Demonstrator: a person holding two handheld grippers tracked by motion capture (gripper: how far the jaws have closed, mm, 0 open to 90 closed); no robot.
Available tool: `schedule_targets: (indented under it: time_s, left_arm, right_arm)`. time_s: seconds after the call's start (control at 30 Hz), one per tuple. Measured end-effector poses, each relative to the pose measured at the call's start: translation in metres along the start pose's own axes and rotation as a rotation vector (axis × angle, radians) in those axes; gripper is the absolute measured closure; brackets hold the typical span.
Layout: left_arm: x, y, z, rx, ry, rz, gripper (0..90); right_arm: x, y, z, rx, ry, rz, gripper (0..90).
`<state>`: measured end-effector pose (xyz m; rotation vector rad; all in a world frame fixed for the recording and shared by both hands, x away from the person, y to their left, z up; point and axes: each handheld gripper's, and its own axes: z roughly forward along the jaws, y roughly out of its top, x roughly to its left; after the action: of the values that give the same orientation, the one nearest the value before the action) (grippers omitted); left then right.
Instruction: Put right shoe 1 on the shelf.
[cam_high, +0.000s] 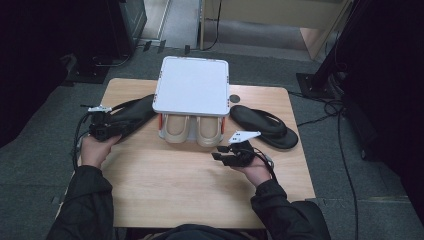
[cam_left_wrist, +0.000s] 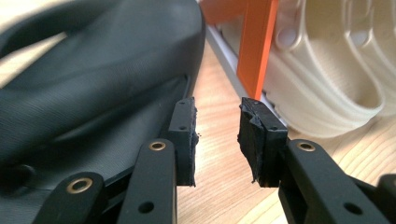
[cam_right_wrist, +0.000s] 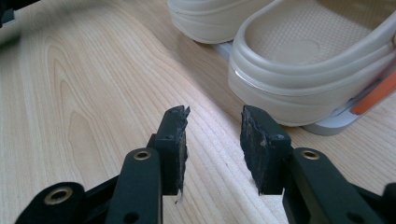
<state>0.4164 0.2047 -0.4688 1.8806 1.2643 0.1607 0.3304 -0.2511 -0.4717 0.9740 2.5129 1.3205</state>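
Beside the left gripper (cam_left_wrist: 217, 140), its jaws open and holding nothing, lies the black flip-flop (cam_left_wrist: 93, 79). Slide one jaw under its edge, then squeeze gently. The right gripper (cam_right_wrist: 214, 149) waits open too.

Setting: lab or test room. Evidence: grey carpet floor (cam_high: 45, 165), lone wooden table (cam_high: 200, 185), loose cables (cam_high: 345, 150) trailing past dark stand bases (cam_high: 312, 82) (nothing homely about it).

both tongs (cam_left_wrist: 217, 140) (cam_right_wrist: 212, 149) gape, palms upturned.
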Motion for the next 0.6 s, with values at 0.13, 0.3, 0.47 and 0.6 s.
schedule_targets:
  time_s: [0.13, 0.3, 0.47, 0.6]
  left_arm:
    - [0.002, -0.003, 0.008, 0.035, 0.030, 0.019, 67.2]
    - [0.011, -0.006, 0.011, 0.036, 0.044, -0.015, 67.4]
    - [0.011, -0.008, 0.016, 0.051, 0.027, -0.005, 68.4]
    - [0.010, -0.011, 0.020, 0.052, 0.025, 0.001, 70.6]
  right_arm:
    - [0.001, 0.000, 0.000, -0.002, 0.002, -0.002, 61.2]
    - [0.002, 0.001, 0.001, 0.000, 0.005, -0.005, 61.2]
    - [0.002, 0.001, 0.001, -0.002, 0.005, -0.004, 61.2]
    - [0.002, 0.001, 0.001, -0.003, 0.003, -0.006, 61.3]
